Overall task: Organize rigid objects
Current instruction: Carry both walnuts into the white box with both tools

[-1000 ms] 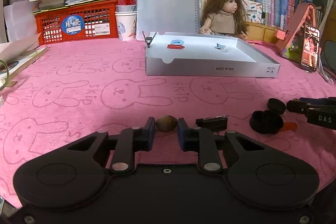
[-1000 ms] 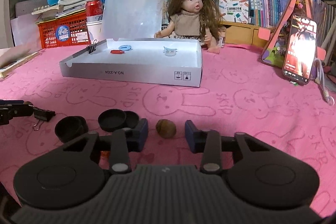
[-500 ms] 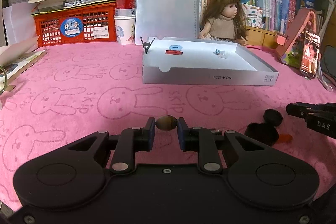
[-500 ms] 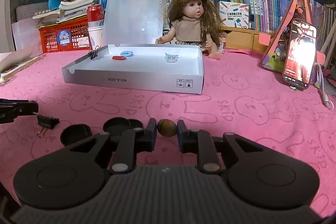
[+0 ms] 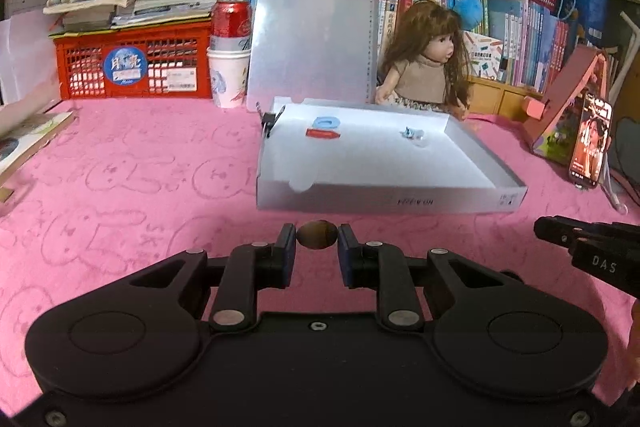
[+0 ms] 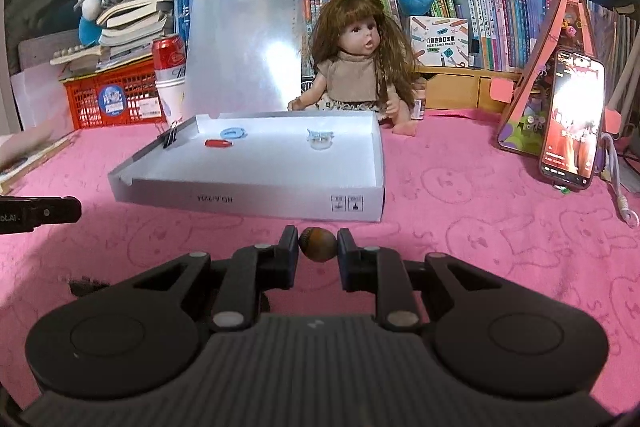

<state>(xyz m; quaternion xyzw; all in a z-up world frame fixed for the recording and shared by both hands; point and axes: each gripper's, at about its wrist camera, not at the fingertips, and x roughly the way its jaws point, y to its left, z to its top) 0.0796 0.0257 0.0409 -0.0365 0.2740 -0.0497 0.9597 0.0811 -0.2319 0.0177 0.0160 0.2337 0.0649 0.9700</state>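
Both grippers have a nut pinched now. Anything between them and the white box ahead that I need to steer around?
Nothing visible. Only bare pink cloth lies between the left gripper, shut on its nut, or the right gripper, shut on its nut, and the white box. Its near wall must be lifted over.

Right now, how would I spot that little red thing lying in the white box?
Find the shallow white box on the pink bunny-print cloth, in front of the long-haired doll. Inside, towards its far left corner, near the black binder clip on the rim, lies the small red piece. It is flat and red, while the pieces nearest it are pale blue.
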